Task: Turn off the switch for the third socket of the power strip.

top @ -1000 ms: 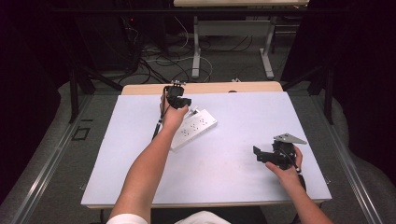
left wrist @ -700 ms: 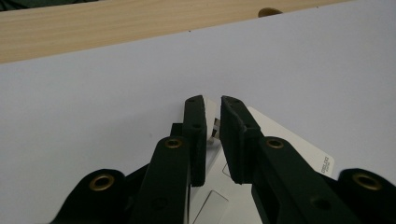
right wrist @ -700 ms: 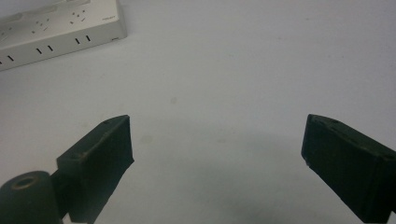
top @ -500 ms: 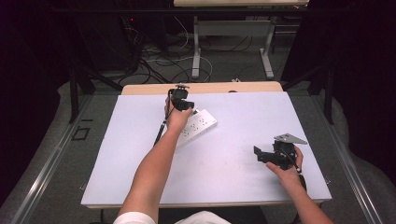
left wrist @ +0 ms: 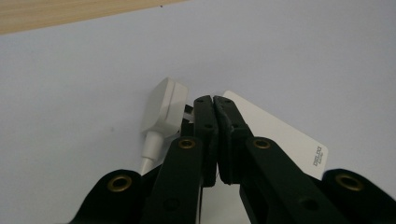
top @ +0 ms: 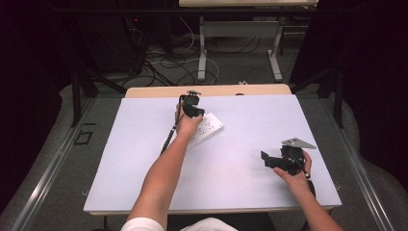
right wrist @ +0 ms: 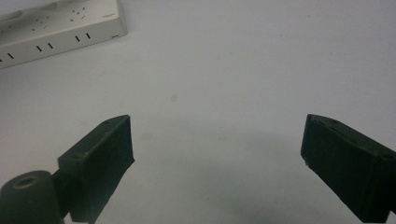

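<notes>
Left gripper [top: 191,107]: we see it just above centre of the high view, at the end of a forearm stretched long from the bottom edge, the hand [top: 186,126] laid over the near part of the white power strip [top: 208,126]. In the left gripper view its jaws meet pad to pad, having just been closing, with nothing clearly between the tips [left wrist: 213,103]. They sit right at the strip's corner [left wrist: 275,135], just beside a white plug [left wrist: 164,109] whose cord [left wrist: 147,154] runs down toward the lower left of that frame. We cannot tell whether the tips touch plug or strip.

Power strip: lies slantwise on the white table [top: 250,115], upper middle of the high view, partly under the left hand.

Right gripper [top: 270,161]: lower right of the high view, held low over the table in a hand [top: 294,174] whose wrist enters from the bottom right corner, grey plate on top. In the right gripper view its jaws stand wide apart over bare tabletop [right wrist: 215,84], nothing between them; the strip [right wrist: 60,28] shows at the upper left, well apart.
</notes>
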`<state>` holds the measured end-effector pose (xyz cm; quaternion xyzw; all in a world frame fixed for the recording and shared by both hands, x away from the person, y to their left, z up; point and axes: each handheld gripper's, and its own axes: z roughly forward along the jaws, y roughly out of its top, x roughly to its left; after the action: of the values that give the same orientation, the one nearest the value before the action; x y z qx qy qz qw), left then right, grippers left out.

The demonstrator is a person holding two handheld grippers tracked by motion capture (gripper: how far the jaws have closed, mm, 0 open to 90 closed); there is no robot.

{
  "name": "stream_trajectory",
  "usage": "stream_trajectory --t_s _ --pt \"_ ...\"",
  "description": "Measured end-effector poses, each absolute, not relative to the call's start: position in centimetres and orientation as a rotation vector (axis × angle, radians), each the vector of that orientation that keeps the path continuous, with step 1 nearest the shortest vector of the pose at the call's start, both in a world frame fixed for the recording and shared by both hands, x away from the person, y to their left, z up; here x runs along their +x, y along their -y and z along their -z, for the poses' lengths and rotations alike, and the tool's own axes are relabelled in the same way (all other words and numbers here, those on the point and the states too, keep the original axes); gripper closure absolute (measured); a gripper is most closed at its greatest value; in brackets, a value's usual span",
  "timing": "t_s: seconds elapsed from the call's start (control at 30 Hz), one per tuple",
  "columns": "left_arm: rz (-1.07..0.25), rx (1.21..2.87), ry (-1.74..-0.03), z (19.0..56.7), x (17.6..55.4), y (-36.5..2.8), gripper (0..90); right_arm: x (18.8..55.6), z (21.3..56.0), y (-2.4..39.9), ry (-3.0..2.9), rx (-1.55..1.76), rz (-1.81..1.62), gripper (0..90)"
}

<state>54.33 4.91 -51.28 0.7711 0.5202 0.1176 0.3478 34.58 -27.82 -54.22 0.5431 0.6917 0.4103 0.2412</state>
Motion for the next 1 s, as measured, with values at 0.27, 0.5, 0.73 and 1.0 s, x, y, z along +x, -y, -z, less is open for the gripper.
stream_trajectory --t_s 0.27,0.5,0.73,1.0 --pt "-0.278 2.012 -1.356 52.2 54.3 -4.0 88.6 34.6 54.2 27.8 -1.890 1.492 -1.126 8.7" --pt "-0.271 2.023 -1.356 52.6 54.4 -3.8 88.6 34.6 54.3 27.9 -1.896 1.486 -1.121 8.7" --pt "-0.288 2.017 -1.363 52.7 54.4 -3.7 87.7 34.6 54.4 27.9 -1.903 1.487 -1.123 8.8" --pt "-0.315 2.018 -1.368 52.7 54.3 -3.6 88.2 34.6 54.3 27.9 -1.903 1.483 -1.124 8.8"
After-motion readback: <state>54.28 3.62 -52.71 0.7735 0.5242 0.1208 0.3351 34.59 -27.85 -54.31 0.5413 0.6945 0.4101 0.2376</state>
